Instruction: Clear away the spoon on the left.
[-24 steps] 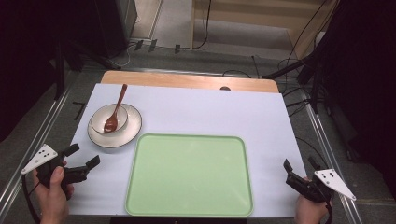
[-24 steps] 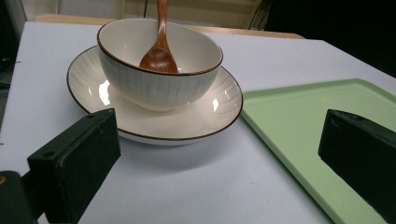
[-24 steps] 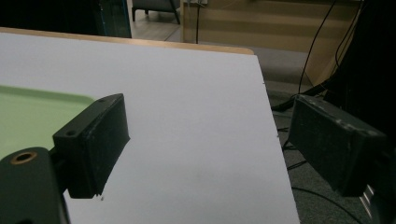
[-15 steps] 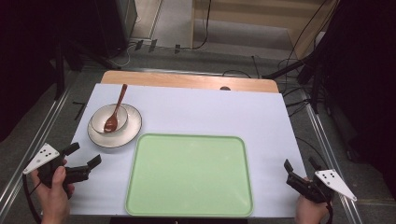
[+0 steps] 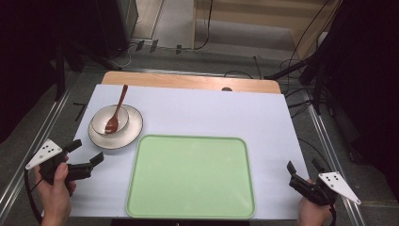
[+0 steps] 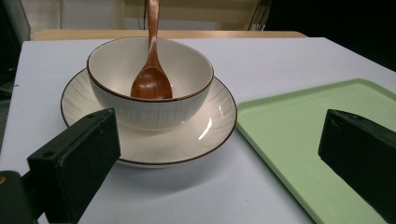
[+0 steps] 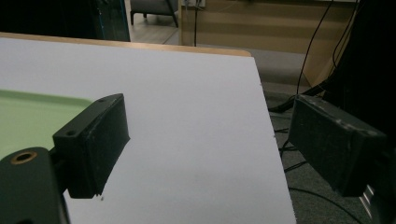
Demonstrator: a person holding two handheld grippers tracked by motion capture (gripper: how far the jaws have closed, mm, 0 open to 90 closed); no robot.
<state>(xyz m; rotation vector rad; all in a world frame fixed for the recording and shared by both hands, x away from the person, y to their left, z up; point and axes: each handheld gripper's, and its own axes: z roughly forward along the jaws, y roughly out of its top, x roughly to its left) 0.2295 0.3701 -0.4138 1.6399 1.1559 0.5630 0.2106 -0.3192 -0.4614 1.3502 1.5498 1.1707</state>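
Crockery was set near the worktop's (image 5: 197, 108) left edge: a white bowl (image 5: 109, 118) stood on a brown-rimmed plate (image 5: 133, 127), and a wooden spoon (image 5: 115, 109) leaned in the bowl, its handle pointing toward the far edge. A green tray (image 5: 190, 176) lay along the near edge, just beside the plate. The left gripper (image 5: 87, 152) was held released at the near left corner, jaws wide apart and aimed at the bowl. The right gripper (image 5: 304, 168) was held released at the near right corner, nothing between its jaws.
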